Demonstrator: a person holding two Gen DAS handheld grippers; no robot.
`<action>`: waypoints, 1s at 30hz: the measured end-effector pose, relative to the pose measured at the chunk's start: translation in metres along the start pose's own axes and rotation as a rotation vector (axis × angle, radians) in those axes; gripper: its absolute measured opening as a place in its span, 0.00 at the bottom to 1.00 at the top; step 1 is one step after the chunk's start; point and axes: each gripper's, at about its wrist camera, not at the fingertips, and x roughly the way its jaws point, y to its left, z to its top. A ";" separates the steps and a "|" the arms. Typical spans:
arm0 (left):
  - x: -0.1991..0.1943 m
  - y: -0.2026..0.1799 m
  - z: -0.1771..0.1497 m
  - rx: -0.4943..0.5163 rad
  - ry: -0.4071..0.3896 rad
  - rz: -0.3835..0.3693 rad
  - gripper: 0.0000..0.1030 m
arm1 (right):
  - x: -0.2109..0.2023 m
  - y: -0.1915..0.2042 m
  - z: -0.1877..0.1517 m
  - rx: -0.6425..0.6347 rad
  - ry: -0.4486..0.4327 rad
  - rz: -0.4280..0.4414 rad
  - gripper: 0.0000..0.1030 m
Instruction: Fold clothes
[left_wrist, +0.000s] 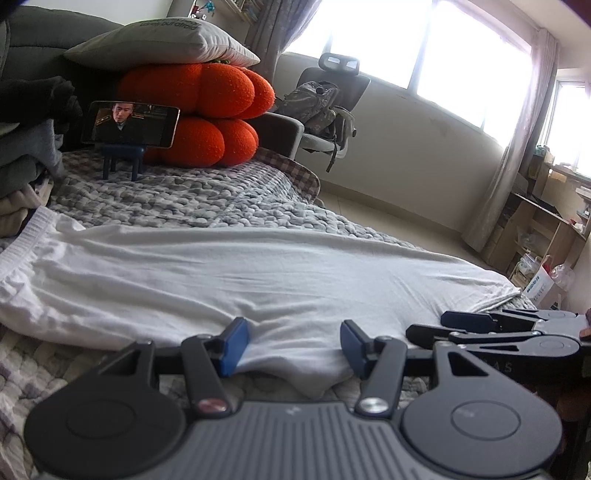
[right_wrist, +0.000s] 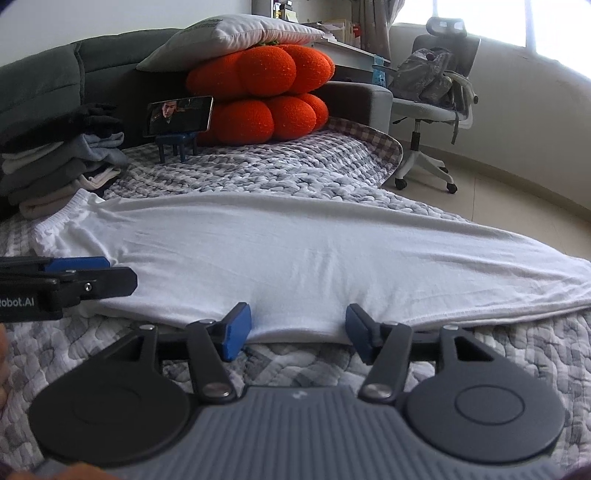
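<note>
The jaws of the left gripper (left_wrist: 291, 345) are spread, and the near edge of the white garment (left_wrist: 236, 273) is seen between the two blue pads (left_wrist: 232, 347). The cloth bulges a little there, but whether the pads press on it cannot be told. The jaws of the right gripper (right_wrist: 297, 332) are spread as well, and the hem of the garment (right_wrist: 295, 251) lies between them; the pads (right_wrist: 236, 332) are not closed on it.

The garment is laid out flat and long across a grey quilted blanket (right_wrist: 258, 173), with its ribbed band at the left end. The two grippers are placed side by side along its near edge, the right one (left_wrist: 491, 328) being seen at the right side of the left wrist view.

Behind the garment, a pile of folded clothes (right_wrist: 55, 166) is kept at the left. A phone (right_wrist: 181, 114) is set on a small blue stand, just before two orange cushions (right_wrist: 266, 92) with a grey pillow (right_wrist: 229, 37) on top. An office chair (right_wrist: 436, 103) with a backpack on it is seen by the window.
</note>
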 end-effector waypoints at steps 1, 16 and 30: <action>0.000 0.000 0.000 0.000 0.000 0.000 0.56 | 0.000 0.000 0.000 -0.001 0.000 -0.001 0.59; -0.003 0.001 0.002 -0.010 0.001 0.020 0.55 | -0.005 -0.002 -0.001 0.027 0.009 0.004 0.62; -0.040 0.104 0.077 -0.213 -0.015 0.148 0.56 | -0.033 0.004 0.013 0.054 -0.036 0.042 0.68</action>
